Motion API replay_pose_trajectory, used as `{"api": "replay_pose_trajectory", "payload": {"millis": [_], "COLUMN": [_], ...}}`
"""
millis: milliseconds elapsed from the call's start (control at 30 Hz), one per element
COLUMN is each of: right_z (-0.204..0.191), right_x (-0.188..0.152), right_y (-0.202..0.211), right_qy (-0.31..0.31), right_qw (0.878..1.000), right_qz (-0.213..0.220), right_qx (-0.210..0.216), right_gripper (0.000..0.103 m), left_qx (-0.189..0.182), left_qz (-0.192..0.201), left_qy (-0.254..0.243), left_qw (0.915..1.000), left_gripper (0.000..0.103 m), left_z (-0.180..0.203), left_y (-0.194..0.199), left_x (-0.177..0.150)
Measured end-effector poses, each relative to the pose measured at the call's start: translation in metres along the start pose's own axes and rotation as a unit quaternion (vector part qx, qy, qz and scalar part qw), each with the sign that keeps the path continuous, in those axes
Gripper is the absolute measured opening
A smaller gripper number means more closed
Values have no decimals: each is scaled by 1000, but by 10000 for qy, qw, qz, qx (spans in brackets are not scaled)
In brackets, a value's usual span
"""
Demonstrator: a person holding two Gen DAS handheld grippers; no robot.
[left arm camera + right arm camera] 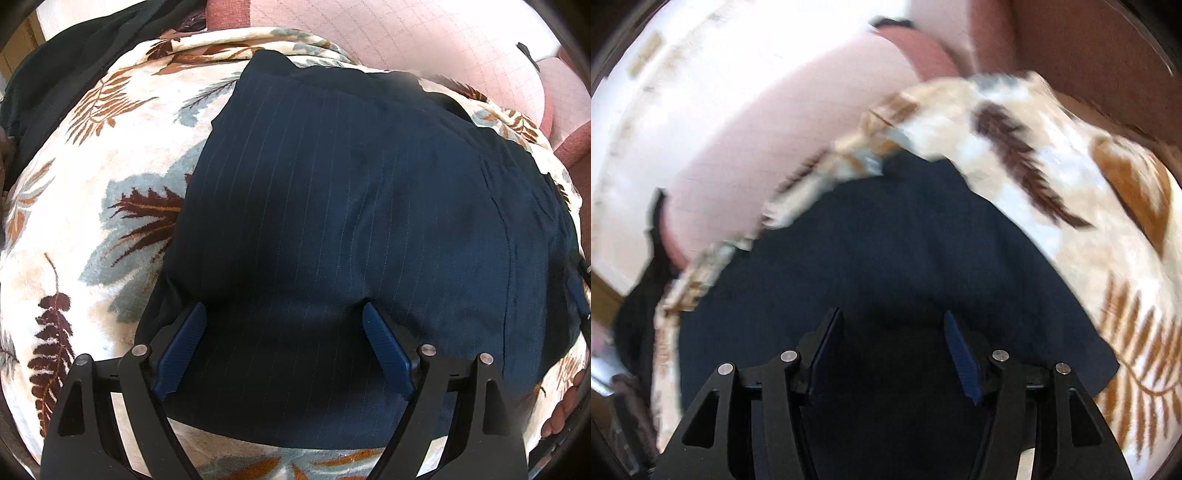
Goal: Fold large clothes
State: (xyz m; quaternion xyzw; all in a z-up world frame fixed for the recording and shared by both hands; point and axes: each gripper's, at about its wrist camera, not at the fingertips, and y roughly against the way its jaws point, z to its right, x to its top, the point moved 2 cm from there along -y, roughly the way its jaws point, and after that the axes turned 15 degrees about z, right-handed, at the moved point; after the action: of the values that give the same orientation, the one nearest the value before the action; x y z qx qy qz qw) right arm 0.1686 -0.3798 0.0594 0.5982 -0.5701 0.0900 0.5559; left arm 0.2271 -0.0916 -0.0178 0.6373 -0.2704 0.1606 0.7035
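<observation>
- Navy pinstriped garment [351, 206] is laid folded on a leaf-print fleece blanket [92, 206]; looks like trousers or a skirt — type can't be told for sure. Seam is seen running down its right side in the left wrist view.
- Left gripper [282, 314]: jaws spread wide, nothing held; tips are set low over the garment's near part, contact w/ cloth can't be confirmed.
- Right gripper [892, 321]: jaws also spread apart, nothing pinched; same navy cloth is seen under it, view is motion-blurred so detail is lost.
- Handling, judged: woven suiting-type fabric — soft, limp, fairly light, no stiffness to be relied on; layers are likely to slide over each other and over the plush blanket.
- Grip advice, judged: to be taken at an edge or corner, all layers pinched together; near hem edge [295, 439] looks the easiest to reach. A mid-panel pinch would prob. lift the top layer only.
- Pink quilted cushion [424, 40] lies beyond the blanket, apart from the garment.
</observation>
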Motion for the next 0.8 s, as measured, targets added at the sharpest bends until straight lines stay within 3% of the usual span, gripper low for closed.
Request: {"api": "replay_pose_trajectory", "payload": {"millis": [100, 200, 333, 400, 533, 667, 767, 800], "right_z": [-33, -64, -81, -83, -89, -103, -108, -107], "right_x": [-3, -20, -65, -73, -69, -59, -77, -85], "right_y": [11, 7, -26, -27, -21, -3, -18, -24], "right_qy": [463, 979, 1612, 1847, 1738, 1623, 1947, 2053], "right_qw": [9970, 9884, 9746, 9727, 9758, 9758, 9682, 9664], "right_qz": [124, -230, -1253, -1125, -1026, -636, -1064, -1156], "right_qx": [610, 1138, 917, 844, 838, 1320, 1154, 1024], "right_gripper": [59, 58, 59, 61, 62, 64, 64, 64], "left_qx": [-498, -801, -910, -1010, -1259, -1684, -1587, -1667], "left_qz": [17, 239, 244, 120, -196, -482, -365, -379], "left_qy": [453, 1166, 1953, 2235, 2325, 2342, 2178, 2186], "left_qw": [9977, 9897, 9762, 9694, 9642, 9563, 9623, 9607], "left_gripper": [87, 87, 87, 87, 87, 87, 89, 88], "left_z": [-19, -53, -103, -117, -118, -92, -76, -72], "left_y": [8, 20, 13, 4, -14, -27, -23, -23], "left_x": [14, 36, 57, 59, 52, 37, 38, 39]}}
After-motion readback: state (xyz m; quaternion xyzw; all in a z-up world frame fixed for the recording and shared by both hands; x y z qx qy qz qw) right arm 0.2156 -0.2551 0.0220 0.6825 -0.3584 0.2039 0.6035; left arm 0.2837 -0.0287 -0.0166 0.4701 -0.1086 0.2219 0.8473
